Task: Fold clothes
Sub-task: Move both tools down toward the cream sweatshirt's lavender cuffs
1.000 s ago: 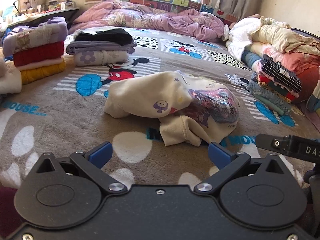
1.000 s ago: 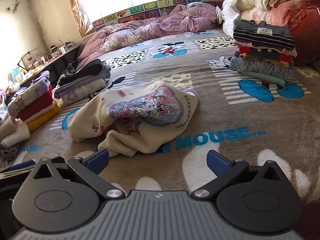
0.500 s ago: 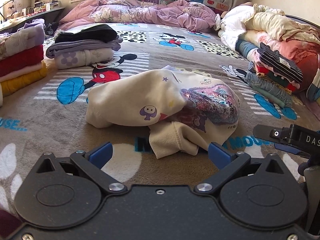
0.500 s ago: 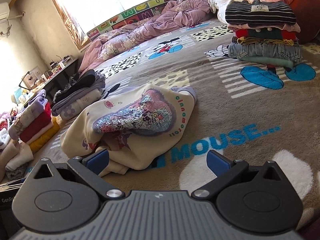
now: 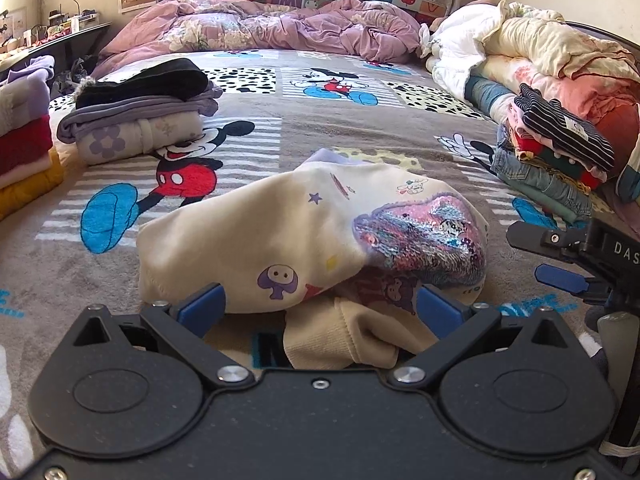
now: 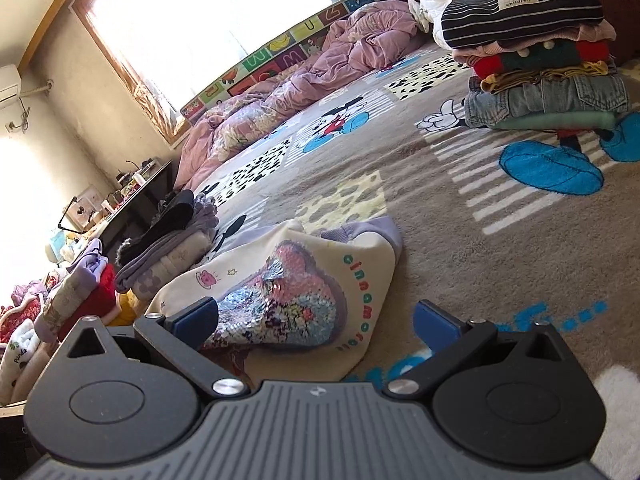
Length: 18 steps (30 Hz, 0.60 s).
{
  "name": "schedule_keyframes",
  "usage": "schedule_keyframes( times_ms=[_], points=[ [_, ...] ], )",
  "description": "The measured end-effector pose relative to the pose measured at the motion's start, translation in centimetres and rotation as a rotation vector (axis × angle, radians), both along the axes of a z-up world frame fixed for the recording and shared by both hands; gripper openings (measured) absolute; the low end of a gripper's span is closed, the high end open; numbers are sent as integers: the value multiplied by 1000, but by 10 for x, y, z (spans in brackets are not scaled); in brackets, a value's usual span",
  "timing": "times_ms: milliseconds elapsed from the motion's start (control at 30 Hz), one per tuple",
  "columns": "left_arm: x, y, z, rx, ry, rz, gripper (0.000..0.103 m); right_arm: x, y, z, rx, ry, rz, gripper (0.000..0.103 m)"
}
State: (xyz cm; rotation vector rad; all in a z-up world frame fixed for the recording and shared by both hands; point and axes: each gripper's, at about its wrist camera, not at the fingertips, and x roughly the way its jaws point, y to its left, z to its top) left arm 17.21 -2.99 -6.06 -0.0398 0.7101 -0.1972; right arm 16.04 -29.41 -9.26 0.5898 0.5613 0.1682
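Observation:
A cream children's sweatshirt (image 5: pixel 256 240) with a sequin patch (image 5: pixel 424 236) lies crumpled on the cartoon-print blanket (image 5: pixel 328 140). My left gripper (image 5: pixel 320 310) is open and low over its near edge, with the ribbed cuff (image 5: pixel 340 344) lying between the blue fingers. From the right wrist view the same sweatshirt (image 6: pixel 360 280) shows its sequin patch (image 6: pixel 288 304) and green lettering. My right gripper (image 6: pixel 316 322) is open at the garment's right front edge, with its left finger over the sequins. The right gripper's body (image 5: pixel 580 248) shows at the right of the left wrist view.
Folded stacks stand around: a black and lilac pile (image 5: pixel 140 112) at the left, a red and yellow pile (image 5: pixel 24 152) at the far left, a striped and denim pile (image 5: pixel 552 152) at the right. A purple quilt (image 5: pixel 272 28) lies at the back.
Both grippers have moved forward and down onto the sweatshirt, which now fills the space between their fingers. The right wrist view has tilted and come closer. The sweatshirt has not moved.

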Motion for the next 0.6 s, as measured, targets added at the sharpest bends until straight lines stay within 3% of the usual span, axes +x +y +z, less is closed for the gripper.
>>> schedule_keyframes(
  times_ms=[533, 600],
  points=[
    [69, -20, 19, 54, -15, -97, 102, 60, -47, -39, 192, -44, 5, 102],
    [80, -25, 23, 75, -16, -121, 102, 66, -48, -42, 197, -40, 15, 96]
  ],
)
